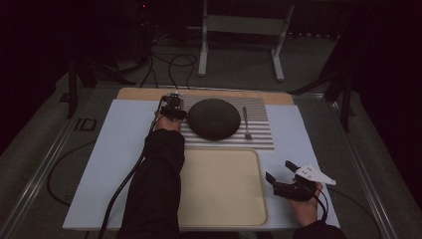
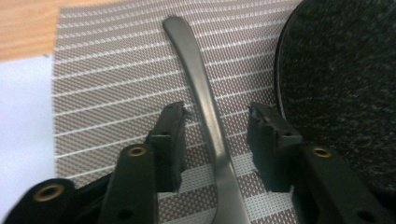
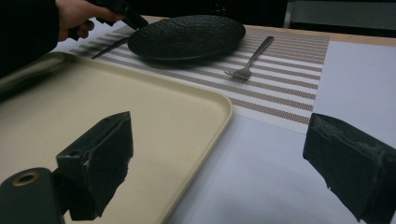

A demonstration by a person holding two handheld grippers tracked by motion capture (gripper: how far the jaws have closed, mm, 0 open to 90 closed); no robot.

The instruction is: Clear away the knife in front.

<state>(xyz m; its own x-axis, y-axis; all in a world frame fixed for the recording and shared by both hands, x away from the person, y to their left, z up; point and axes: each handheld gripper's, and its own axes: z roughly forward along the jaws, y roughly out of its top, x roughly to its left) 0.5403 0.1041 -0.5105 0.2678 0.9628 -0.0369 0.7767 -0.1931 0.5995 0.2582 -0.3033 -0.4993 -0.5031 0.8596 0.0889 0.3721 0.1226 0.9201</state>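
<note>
Between the left gripper jaws lies a smooth, curved metal handle.

High view looks down over the desk; both tool views sit low and close, sharing the dark plate.

A slim steel knife handle, smooth and gently curved, lies flat on the striped brown-and-white placemat, just beside the dark plate at the plate's nine o'clock. Its rounded end points toward twelve o'clock; the blade end is hidden.
</note>
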